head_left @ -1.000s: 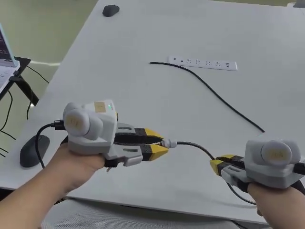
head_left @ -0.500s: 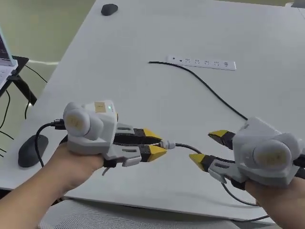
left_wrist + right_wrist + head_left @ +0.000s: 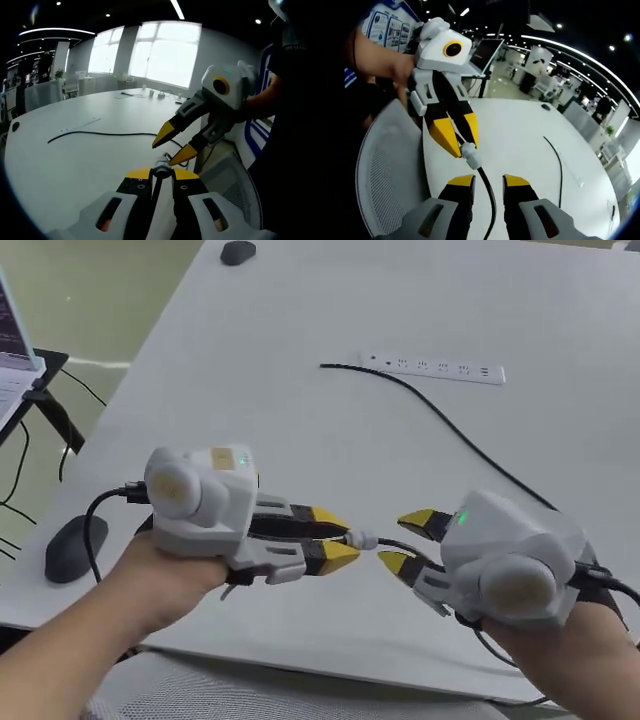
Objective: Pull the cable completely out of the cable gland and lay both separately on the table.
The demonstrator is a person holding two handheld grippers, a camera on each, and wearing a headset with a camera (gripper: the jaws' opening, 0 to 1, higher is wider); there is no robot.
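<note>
Yellow-tipped jaws of the left gripper (image 3: 340,538) are clamped on the pale cable gland (image 3: 362,539), held in the air over the near edge of the white table (image 3: 300,420). The gland's rear is buried between the tips. The black cable (image 3: 398,545) emerges from the gland's front and runs between the jaws of the right gripper (image 3: 404,541), which stand apart on either side of it. Beyond them the cable is hidden behind that gripper's body and the hand. Farther off lie a white power strip (image 3: 432,369) with its dark cord (image 3: 450,430), and a small dark mouse (image 3: 238,252) at the top edge of the head view.
</note>
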